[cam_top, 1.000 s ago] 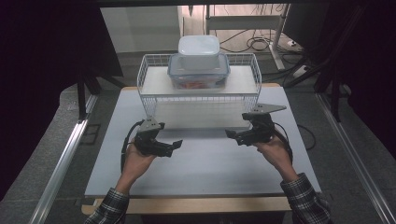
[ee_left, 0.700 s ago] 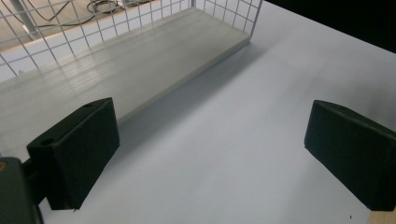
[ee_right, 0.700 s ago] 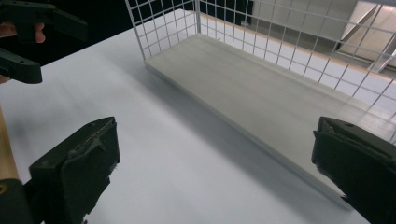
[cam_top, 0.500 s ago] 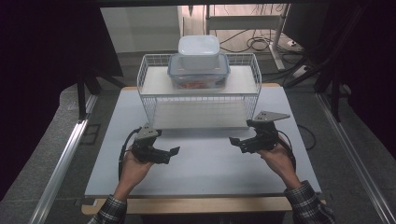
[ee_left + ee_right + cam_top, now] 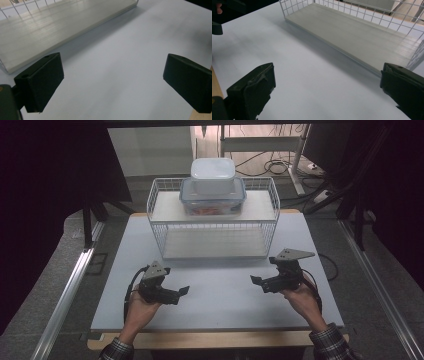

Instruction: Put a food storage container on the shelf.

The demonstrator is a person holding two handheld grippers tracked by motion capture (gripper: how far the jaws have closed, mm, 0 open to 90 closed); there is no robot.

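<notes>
A: Two stacked containers (image 5: 212, 187) are sitting on the wire rack's (image 5: 165, 215) top shelf, far from both grippers.

B: Yes, the left gripper (image 5: 184, 291) and right gripper (image 5: 254, 280) are pulling back toward the near edge, jaws wide apart, holding nothing. Earlier they were hovering closer to the rack, so no reach has begun.

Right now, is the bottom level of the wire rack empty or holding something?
Empty. The wire rack has a bare bottom board; the two stacked containers sit on its top level.
</notes>
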